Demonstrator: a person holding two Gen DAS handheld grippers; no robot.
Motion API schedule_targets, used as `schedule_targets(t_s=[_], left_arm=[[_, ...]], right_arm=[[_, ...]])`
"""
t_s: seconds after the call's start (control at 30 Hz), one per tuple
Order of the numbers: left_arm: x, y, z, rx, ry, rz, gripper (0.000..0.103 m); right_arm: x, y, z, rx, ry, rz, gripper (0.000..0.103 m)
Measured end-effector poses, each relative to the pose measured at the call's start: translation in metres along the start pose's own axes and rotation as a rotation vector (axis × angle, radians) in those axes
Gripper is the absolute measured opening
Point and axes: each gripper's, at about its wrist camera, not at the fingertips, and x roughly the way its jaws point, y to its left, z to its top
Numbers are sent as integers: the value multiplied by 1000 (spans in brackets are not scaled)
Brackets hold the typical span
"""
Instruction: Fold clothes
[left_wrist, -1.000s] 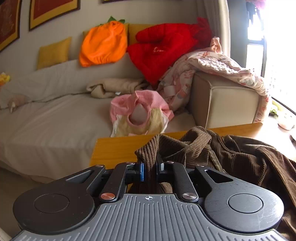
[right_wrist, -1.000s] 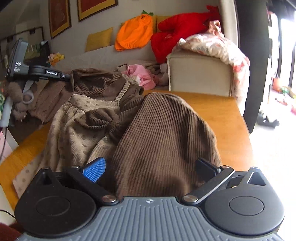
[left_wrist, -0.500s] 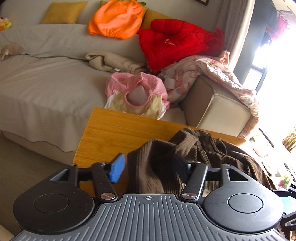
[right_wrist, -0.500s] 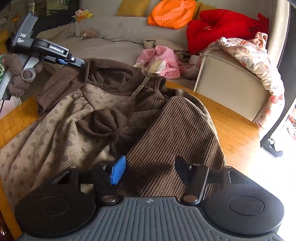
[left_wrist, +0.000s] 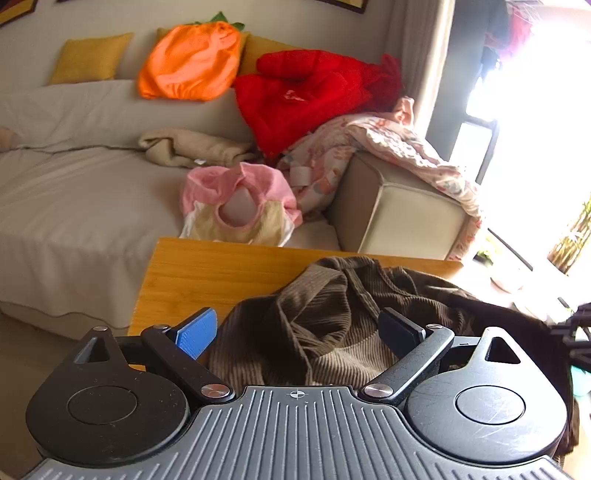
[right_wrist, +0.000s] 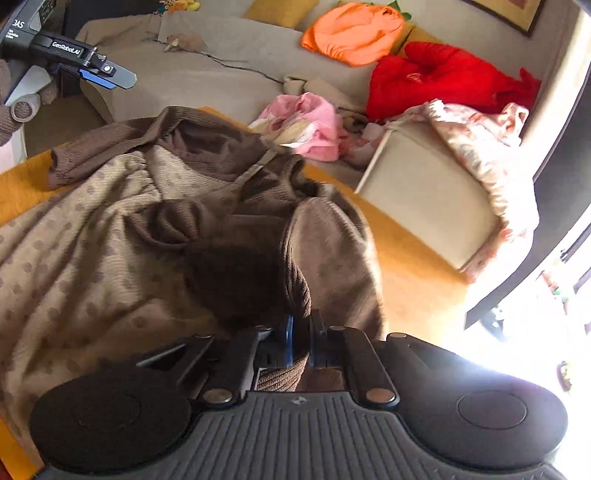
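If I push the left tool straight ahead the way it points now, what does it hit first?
The left tool is open, and the bunched brown ribbed garment lies right between and ahead of its fingers, so it would likely meet that first. Beyond lies the wooden table. Depth is hard to judge.

Brown ribbed garment with dotted tan skirt (bow in front), crumpled on table, sleeve pinched

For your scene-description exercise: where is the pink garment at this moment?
In the left wrist view, the pink garment lies on the sofa seat just beyond the wooden table's far edge, beside the armrest.
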Motion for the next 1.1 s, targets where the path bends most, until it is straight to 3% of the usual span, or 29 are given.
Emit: schedule_targets(t_s=[0.17, 0.27, 0.47, 0.53, 0.57, 0.6, 0.7, 0.83, 1.1], left_arm=[[36, -23, 9, 89, 33, -12, 98], [61, -27, 15, 130, 62, 1, 98], [114, -26, 13, 210, 189, 42, 97], [123, -32, 8, 266, 220, 61, 73], [126, -35, 6, 302, 229, 80, 37], [128, -39, 5, 340, 228, 109, 13], [127, -36, 12, 380, 193, 159, 7], [133, 1, 35, 275, 182, 202, 7], [128, 41, 34, 186, 171, 302, 18]], right_arm=[[20, -64, 2, -80, -25, -349, 6], [48, -106, 0, -14, -7, -441, 6], [98, -137, -6, 162, -1, -361, 6], [107, -137, -6, 194, -14, -321, 5], [110, -136, -6, 197, -20, -312, 4], [113, -133, -5, 192, -26, -308, 3], [114, -128, 2, 195, -52, -285, 3], [116, -125, 14, 215, -83, -238, 2], [123, -124, 13, 368, -62, -65, 4]])
